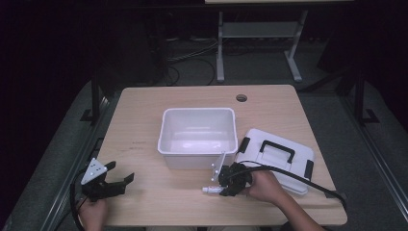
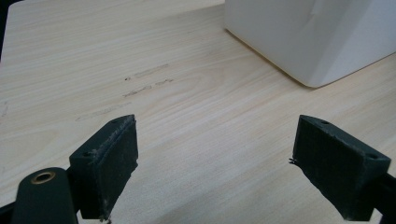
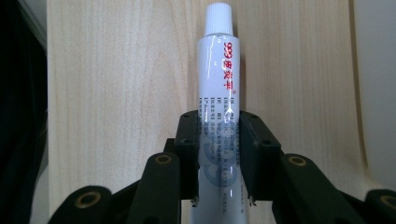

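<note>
A pale wooden tabletop (image 1: 144, 125) stands in a dark room, with cables and a metal stand on the floor behind it. In the right gripper view we see our right gripper (image 3: 218, 154) with its fingers (image 3: 189, 154) pressed against both sides of a white tube (image 3: 218, 84), holding it near its flat end; the ribbed white cap points away from us and the tube lies along the wood. In the high view the right gripper (image 1: 226, 187) sits at the near edge of the tabletop, the tube (image 1: 210, 190) poking out to its left, just in front of the white bin (image 1: 166, 144). Our left gripper (image 2: 217, 158) rests low over bare wood at the near left, fingers (image 2: 112, 158) wide apart with nothing between them, well apart from the tube. The bin stands open and looks empty inside. Its white lid (image 1: 298, 154) with the black handle lies flat on the tabletop just to the right of it. We judge the grasp is made, while lifting the tube, placing it in the bin and fitting the lid remain.
</note>
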Available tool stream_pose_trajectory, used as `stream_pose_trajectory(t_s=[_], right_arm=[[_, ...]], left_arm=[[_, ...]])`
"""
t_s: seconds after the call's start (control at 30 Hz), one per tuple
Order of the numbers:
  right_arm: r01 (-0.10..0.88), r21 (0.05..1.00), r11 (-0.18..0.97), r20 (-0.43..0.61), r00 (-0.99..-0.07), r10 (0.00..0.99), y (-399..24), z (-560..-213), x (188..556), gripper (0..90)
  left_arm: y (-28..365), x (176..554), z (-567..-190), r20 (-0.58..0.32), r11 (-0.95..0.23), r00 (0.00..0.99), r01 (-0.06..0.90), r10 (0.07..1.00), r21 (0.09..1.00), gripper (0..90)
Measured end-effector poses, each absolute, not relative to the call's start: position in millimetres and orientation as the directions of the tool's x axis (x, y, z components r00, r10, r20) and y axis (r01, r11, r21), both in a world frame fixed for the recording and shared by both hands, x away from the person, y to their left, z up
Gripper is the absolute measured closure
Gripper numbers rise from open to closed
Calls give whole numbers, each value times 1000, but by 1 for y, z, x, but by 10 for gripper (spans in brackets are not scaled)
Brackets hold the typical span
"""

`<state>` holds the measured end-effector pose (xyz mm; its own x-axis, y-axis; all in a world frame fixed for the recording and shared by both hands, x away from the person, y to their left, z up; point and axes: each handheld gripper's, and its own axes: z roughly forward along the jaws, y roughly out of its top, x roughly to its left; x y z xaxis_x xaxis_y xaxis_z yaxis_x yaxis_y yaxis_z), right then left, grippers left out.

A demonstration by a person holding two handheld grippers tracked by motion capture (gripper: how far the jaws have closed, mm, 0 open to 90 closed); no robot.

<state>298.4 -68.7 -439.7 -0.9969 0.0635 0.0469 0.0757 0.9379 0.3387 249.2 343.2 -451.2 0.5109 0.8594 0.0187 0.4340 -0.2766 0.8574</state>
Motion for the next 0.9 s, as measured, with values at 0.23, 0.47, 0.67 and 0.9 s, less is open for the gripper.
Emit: stream_pose_trajectory(t_s=[0.23, 0.47, 0.67, 0.9], right_arm=[[71, 344, 936, 48, -997, 58, -70, -435, 298, 705], [71, 326, 943, 44, -997, 60, -69, -439, 298, 705], [65, 328, 942, 36, -998, 56, -68, -440, 297, 693], [55, 330, 943, 20, -998, 51, -67, -441, 295, 665]], left_arm=[[343, 249, -451, 20, -278, 512, 433, 858, 857, 134], [344, 249, -451, 19, -275, 511, 432, 860, 859, 134], [344, 249, -451, 18, -276, 512, 432, 859, 858, 134], [344, 249, -451, 17, -275, 511, 433, 859, 858, 134]])
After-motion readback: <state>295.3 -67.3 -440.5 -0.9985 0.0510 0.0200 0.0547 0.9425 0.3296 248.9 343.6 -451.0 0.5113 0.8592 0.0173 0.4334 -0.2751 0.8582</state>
